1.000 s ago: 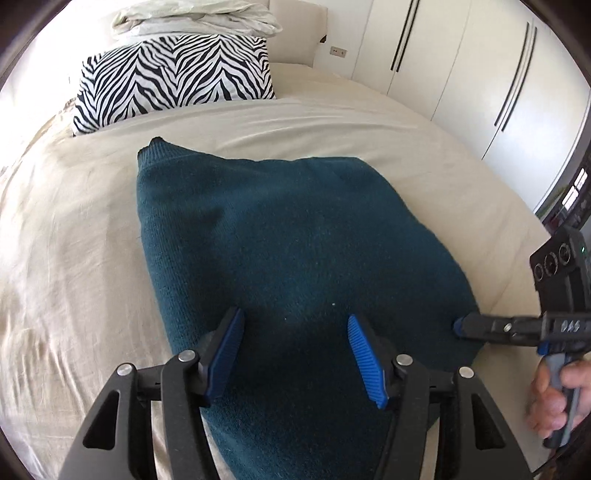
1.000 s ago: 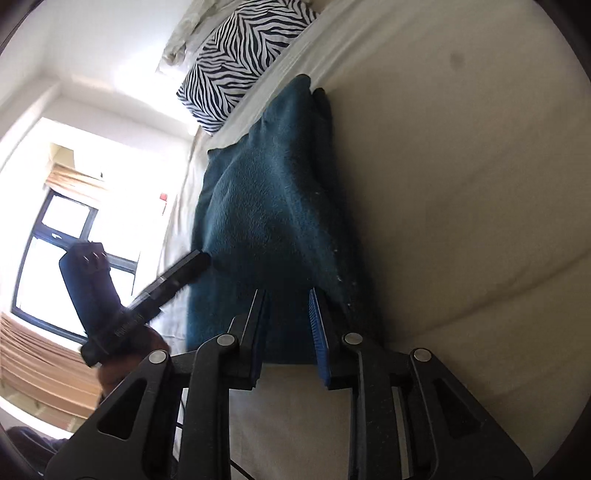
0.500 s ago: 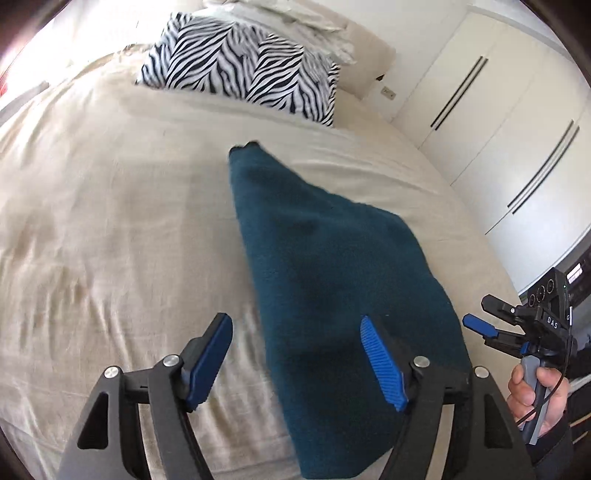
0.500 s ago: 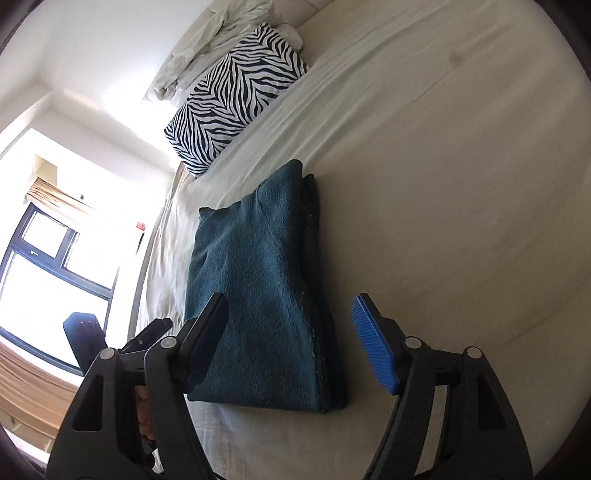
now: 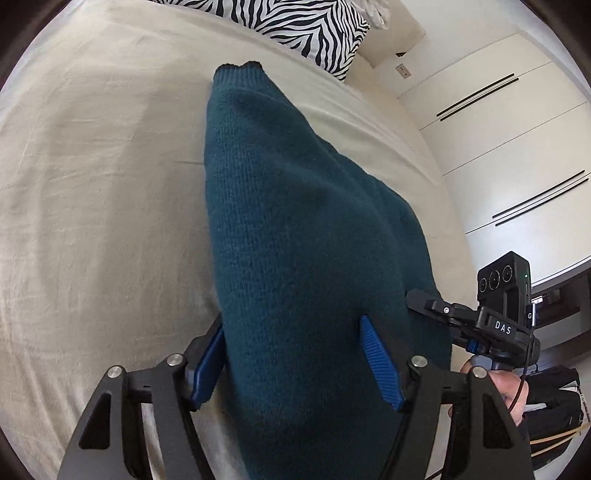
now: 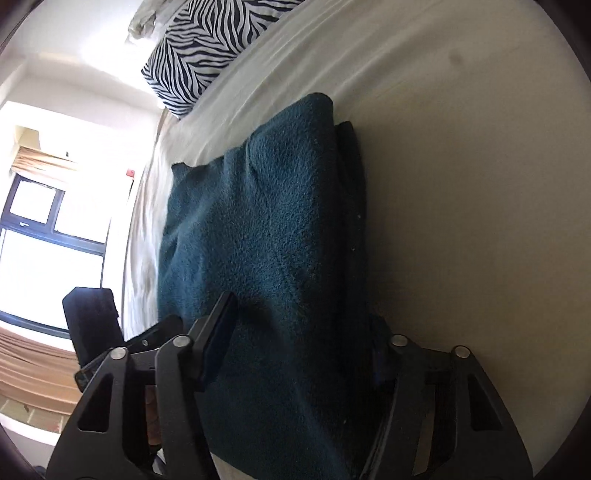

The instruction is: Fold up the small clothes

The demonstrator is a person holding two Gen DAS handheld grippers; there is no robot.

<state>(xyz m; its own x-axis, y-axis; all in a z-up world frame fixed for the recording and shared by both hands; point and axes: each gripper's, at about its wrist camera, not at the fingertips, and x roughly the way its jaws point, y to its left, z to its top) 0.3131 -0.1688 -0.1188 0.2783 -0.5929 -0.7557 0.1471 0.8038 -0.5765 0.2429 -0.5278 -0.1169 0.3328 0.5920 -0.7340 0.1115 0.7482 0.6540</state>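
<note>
A folded teal knit sweater (image 5: 295, 229) lies on the beige bed sheet (image 5: 92, 192). My left gripper (image 5: 291, 358) is open, one finger on each side of the sweater's near left edge; the cloth fills the gap. My right gripper (image 6: 299, 350) is open and straddles the sweater (image 6: 266, 236) at its near right edge, its right finger partly hidden by the cloth. The right gripper also shows in the left wrist view (image 5: 436, 306), at the sweater's right edge.
A zebra-print pillow (image 5: 295, 22) lies at the head of the bed, also in the right wrist view (image 6: 207, 48). White wardrobe doors (image 5: 509, 155) stand to the right. A window (image 6: 44, 236) is beyond the bed's left side.
Both grippers have moved forward onto the sweater's near end and now straddle its edges. The right gripper opened about a second ago.
</note>
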